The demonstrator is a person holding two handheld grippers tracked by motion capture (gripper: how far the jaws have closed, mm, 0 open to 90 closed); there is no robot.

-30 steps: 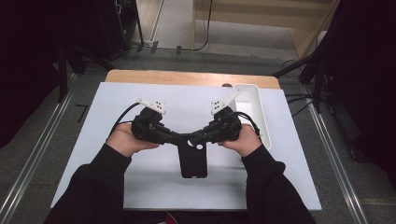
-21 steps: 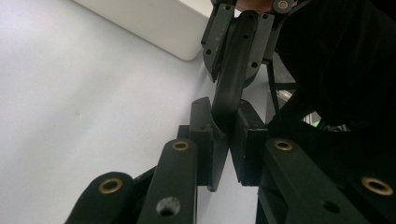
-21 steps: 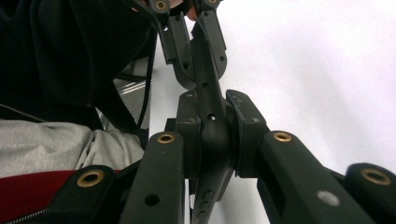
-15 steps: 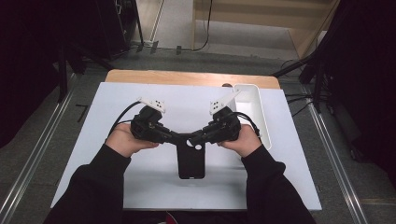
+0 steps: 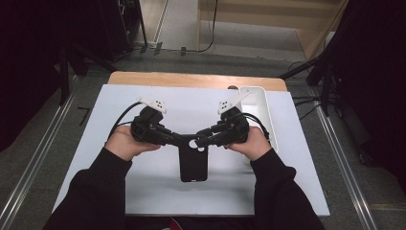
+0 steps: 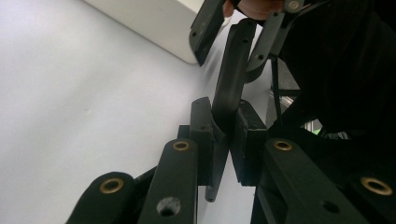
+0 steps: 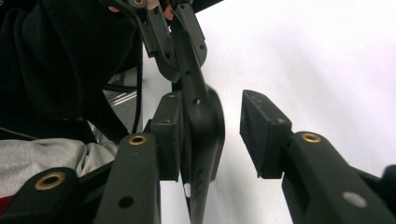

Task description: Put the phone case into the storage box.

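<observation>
Phone case [image 5: 193, 163]: black, held up over worktop [image 5: 143, 191] centre, near front edge.
Left gripper [image 6: 223, 140]: clamped on case's top corner.
Right gripper [image 7: 219, 135]: jaws parted, one pad touching case.
Risk: single-corner grip, likely swinging or slipping out.

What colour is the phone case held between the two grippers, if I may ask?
The phone case is black, clearest in the high view.

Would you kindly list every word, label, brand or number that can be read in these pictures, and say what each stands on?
No text can be read in these pictures.
Black phone case: a small pale mark near its lower edge in the right gripper view, too blurred to read.
White bin: plain, no label in sight.
Left gripper and right gripper: no lettering to be made out.
</observation>
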